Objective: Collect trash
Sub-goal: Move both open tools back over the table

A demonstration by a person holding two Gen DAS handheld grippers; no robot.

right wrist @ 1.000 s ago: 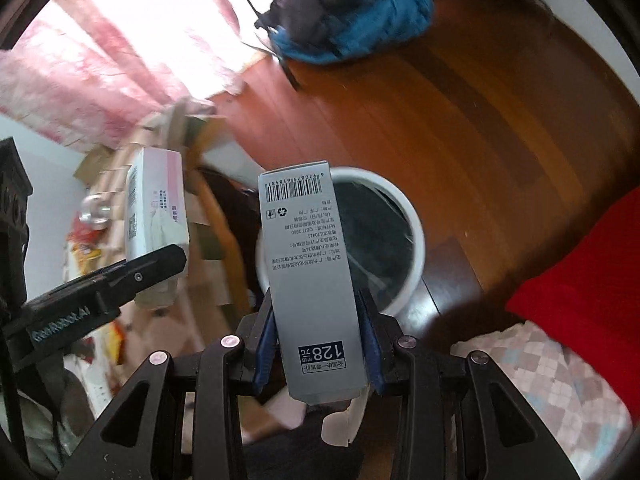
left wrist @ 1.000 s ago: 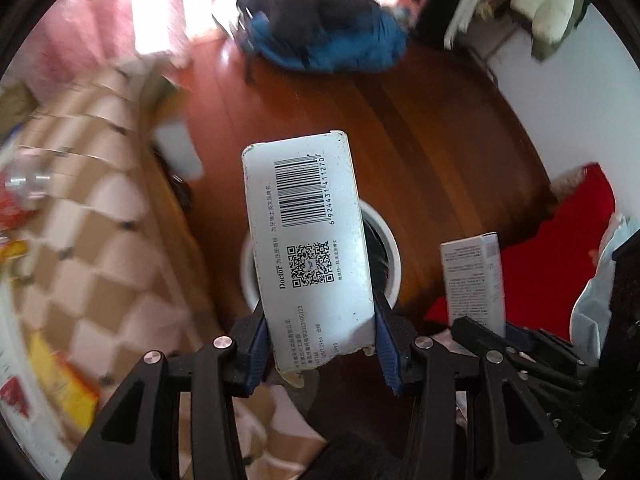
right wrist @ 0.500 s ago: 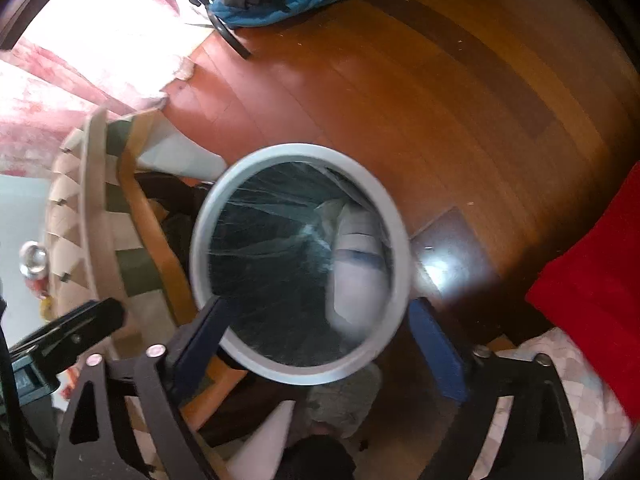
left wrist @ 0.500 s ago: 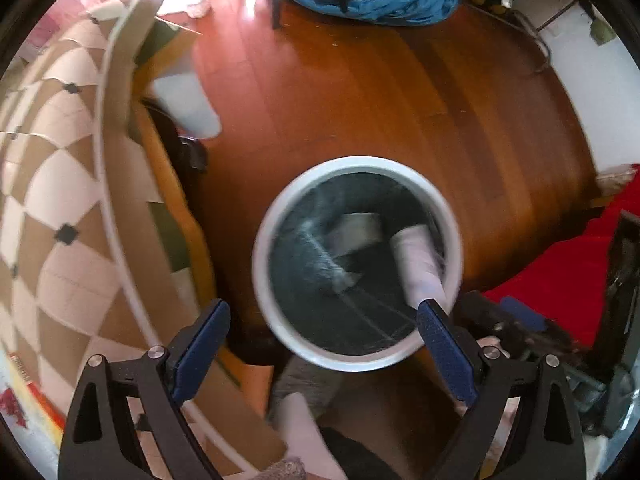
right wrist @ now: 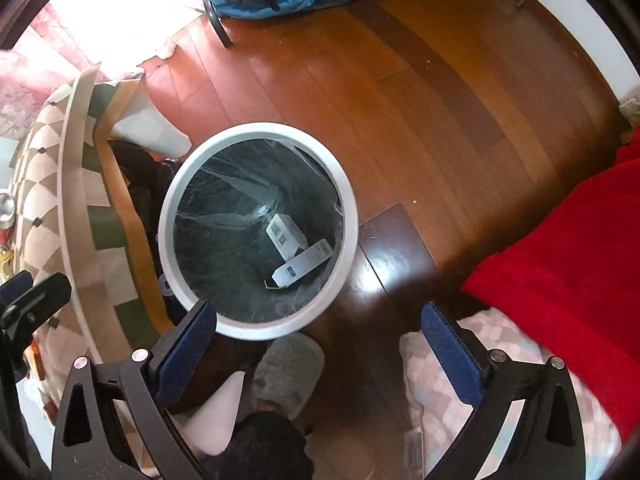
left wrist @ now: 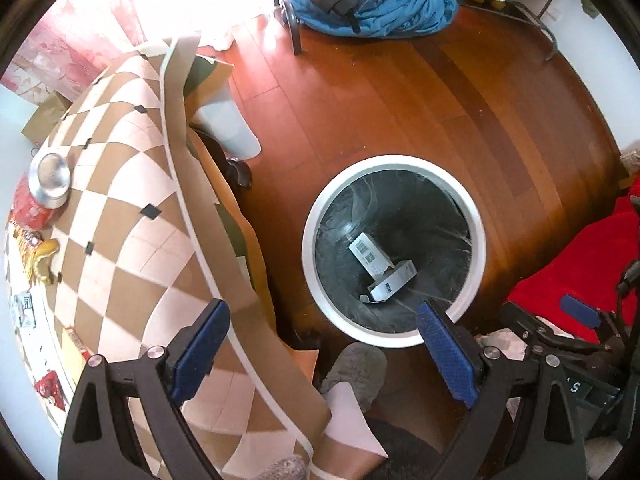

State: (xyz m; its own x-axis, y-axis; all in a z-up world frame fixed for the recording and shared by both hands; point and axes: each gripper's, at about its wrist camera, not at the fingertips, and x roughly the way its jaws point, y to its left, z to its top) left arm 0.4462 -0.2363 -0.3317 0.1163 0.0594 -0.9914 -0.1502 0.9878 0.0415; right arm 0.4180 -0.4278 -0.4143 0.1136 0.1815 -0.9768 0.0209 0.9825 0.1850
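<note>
Left gripper [left wrist: 322,344]: jaws spread wide, holding nothing.
Right gripper [right wrist: 318,342]: jaws spread wide, holding nothing.
Change: one second ago each gripper clamped a box; both boxes now lie in the bin [left wrist: 308,264], below and ahead of the fingers.
Barcode box [left wrist: 368,255]: long axis slanting ahead-left.
Second box [left wrist: 394,286]: crosswise, overlapping its near end.
</note>
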